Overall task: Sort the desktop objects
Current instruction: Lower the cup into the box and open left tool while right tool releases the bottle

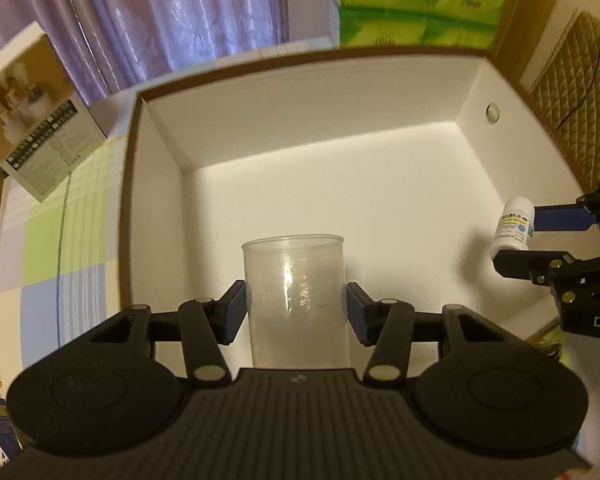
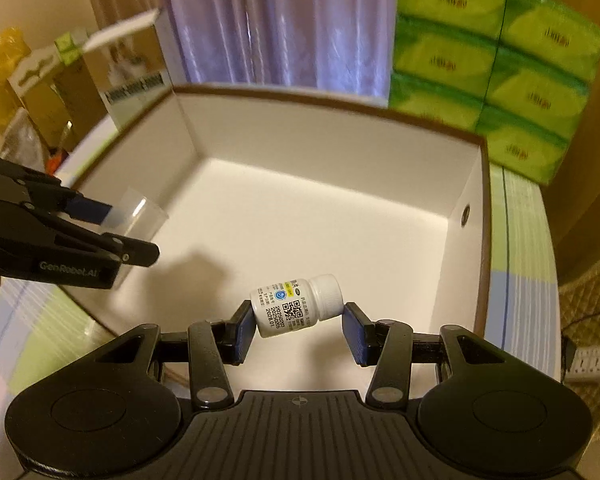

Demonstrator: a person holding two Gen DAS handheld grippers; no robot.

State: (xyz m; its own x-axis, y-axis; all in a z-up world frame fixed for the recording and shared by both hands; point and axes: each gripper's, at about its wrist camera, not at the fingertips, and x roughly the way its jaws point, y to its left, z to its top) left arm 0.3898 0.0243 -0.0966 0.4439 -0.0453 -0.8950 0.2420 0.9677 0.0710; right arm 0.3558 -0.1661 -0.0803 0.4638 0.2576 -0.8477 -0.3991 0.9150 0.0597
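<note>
jaws clamped — left gripper (image 1: 296, 306) on clear cup (image 1: 296, 280), right gripper (image 2: 299, 326) on qr-labelled bottle (image 2: 296, 304).

- Left gripper (image 1: 295, 307): fingers closed against both sides of a clear plastic cup (image 1: 296, 292).
- Right gripper (image 2: 299, 325): pads pinching a white pill bottle (image 2: 294, 305), tilted.

The cup (image 1: 296, 288) is clear, smooth plastic; the bottle (image 2: 296, 306) glossy white plastic with a paper label; the box (image 1: 340, 184) matt white card inside; the gripper (image 1: 296, 300) bodies matt black plastic; the curtain (image 1: 172, 12) shiny cloth.
</note>
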